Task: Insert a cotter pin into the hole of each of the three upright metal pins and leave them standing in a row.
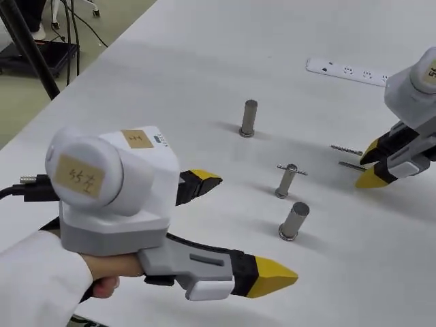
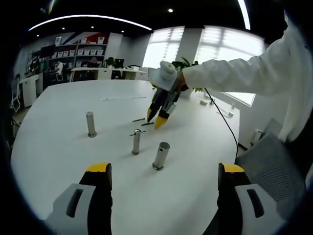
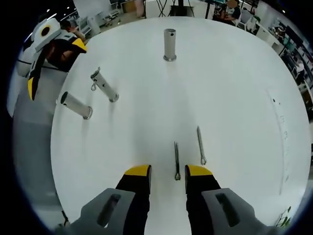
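On the bench [image 1: 170,82]: three metal pins stand in a row, each on its flanged base and apart from its neighbours: far pin [image 1: 249,118], middle pin [image 1: 287,180], near pin [image 1: 293,221].
Work done: the middle pin carries a fitted cotter pin [image 1: 291,169] crosswise through the hole near its top. The far and near pins show none, so I judge one of three finished.
Loose stock: two more lie flat and side by side to my right of the row, the nearer cotter pin [image 3: 176,160] and the farther cotter pin [image 3: 200,145], looped ends toward me.
Right gripper [image 3: 168,172]: my jaws are released, low over the bench, straddling the looped end of the nearer cotter pin without yet clenching on it.
Left gripper [image 1: 242,228]: my jaws are released and hold nothing, waiting just short of the near pin.
Step in hand: pick-up of the second cotter pin.
Next move calls for: tips right down at the bench surface, since the wire lies flat and thin. Then a firm close, a lift, and the legs lined up with an empty hole. My left jaws could steady that pin against toppling.
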A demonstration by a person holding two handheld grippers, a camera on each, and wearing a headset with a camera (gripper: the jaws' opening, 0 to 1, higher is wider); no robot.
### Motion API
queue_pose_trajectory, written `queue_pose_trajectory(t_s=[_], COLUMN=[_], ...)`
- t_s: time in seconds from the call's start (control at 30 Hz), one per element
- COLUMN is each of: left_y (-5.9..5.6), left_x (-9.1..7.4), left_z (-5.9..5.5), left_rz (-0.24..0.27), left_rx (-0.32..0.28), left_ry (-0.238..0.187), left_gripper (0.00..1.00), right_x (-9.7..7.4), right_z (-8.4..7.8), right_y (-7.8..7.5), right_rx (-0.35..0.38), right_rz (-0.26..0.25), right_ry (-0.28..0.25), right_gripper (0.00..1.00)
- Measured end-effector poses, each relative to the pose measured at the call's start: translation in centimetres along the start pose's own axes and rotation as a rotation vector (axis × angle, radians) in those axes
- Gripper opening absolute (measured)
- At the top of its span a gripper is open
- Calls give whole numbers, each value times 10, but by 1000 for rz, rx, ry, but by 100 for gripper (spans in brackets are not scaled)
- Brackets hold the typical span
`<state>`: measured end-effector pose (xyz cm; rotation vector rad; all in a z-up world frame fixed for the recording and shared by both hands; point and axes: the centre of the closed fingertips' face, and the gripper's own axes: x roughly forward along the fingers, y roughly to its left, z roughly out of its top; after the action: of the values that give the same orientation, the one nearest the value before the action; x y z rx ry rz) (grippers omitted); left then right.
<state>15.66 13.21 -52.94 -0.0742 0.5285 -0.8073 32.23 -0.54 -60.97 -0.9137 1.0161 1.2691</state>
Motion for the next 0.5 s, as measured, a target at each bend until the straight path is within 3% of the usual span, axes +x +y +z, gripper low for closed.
queue_pose_trajectory(t_s=[0.23,0.5], left_y=[1,3], left_x=[1,0], left_z=[1,1], left_rz=[0,3], left_rx=[-7,-20], left_ry=[0,-7], left_gripper=[88,83], right_x=[1,4], right_z=[-2,1], right_y=[-10,-5], right_rx=[-44,-102], right_rz=[-26,-7], right_ry=[32,72], right_gripper=[14,11])
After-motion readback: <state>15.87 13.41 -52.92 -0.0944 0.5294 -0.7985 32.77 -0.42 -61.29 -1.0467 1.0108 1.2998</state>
